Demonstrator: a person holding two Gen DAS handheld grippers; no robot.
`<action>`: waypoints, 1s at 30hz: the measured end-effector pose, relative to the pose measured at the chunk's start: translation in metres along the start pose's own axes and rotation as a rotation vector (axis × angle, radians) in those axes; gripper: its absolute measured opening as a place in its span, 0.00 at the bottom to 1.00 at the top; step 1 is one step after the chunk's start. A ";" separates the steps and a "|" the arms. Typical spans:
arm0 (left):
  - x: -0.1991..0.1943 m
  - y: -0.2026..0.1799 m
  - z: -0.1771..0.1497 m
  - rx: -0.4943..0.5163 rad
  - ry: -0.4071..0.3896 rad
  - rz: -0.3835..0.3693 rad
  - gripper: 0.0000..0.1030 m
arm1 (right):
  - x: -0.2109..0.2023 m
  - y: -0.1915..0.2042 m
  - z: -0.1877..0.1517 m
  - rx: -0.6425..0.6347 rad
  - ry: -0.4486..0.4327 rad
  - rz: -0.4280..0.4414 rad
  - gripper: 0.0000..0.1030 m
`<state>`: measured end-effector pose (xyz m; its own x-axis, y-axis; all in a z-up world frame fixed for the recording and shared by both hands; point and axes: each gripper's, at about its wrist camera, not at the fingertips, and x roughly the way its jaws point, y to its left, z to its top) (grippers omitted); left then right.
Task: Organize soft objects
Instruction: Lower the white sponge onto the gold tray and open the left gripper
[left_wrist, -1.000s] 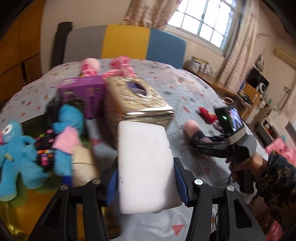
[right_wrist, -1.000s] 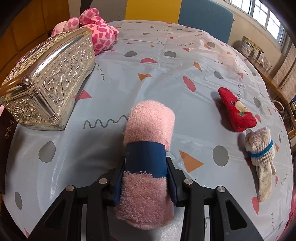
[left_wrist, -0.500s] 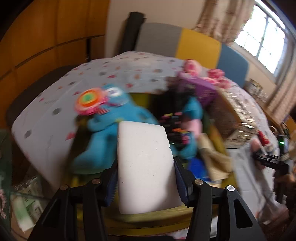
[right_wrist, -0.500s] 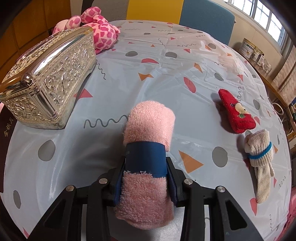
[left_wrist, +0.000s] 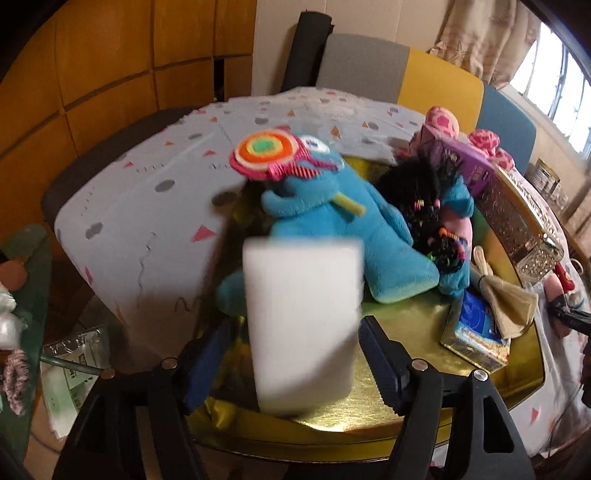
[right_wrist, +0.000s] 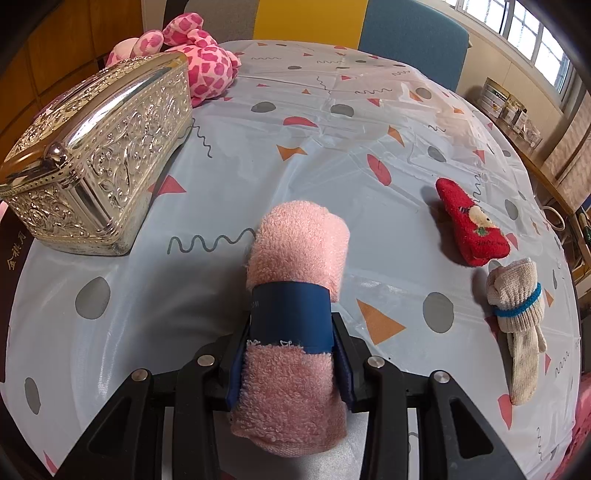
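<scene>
My left gripper (left_wrist: 291, 354) stands open around a blurred white sponge block (left_wrist: 301, 325), with gaps on both sides, over a gold tray (left_wrist: 413, 421). The tray holds a blue plush toy (left_wrist: 340, 236), a black fuzzy toy (left_wrist: 424, 206), a beige cloth (left_wrist: 509, 302) and a blue packet (left_wrist: 476, 332). My right gripper (right_wrist: 291, 354) is shut on a rolled pink towel (right_wrist: 295, 273) with a navy band, low over the table. A red sock (right_wrist: 469, 229) and a beige sock (right_wrist: 517, 317) lie to its right. A pink spotted plush (right_wrist: 199, 62) lies far left.
An ornate silver box (right_wrist: 96, 158) stands left of the towel and also shows in the left wrist view (left_wrist: 524, 229). A purple box (left_wrist: 461, 162) is behind the tray. The patterned tablecloth (right_wrist: 332, 147) covers the table. A multicoloured chair (left_wrist: 406, 74) is beyond.
My left gripper swung left from the silver box to over the gold tray, and its jaws have opened off the sponge. My right gripper and the towel have barely moved.
</scene>
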<state>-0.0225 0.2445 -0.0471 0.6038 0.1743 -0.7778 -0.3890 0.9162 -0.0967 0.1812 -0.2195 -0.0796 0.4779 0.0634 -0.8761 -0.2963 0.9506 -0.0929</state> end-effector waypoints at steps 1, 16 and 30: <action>-0.003 0.001 0.002 -0.001 -0.009 0.002 0.73 | 0.000 -0.001 0.000 0.001 0.001 0.001 0.38; -0.042 -0.028 0.027 -0.009 -0.125 0.033 0.75 | 0.000 -0.001 0.000 0.018 0.021 -0.003 0.38; -0.043 -0.050 0.023 0.031 -0.135 0.015 0.80 | -0.016 0.014 -0.010 0.075 0.118 -0.030 0.33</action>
<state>-0.0134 0.1999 0.0052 0.6874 0.2329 -0.6879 -0.3783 0.9234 -0.0654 0.1613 -0.2097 -0.0719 0.3838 0.0030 -0.9234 -0.2190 0.9718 -0.0878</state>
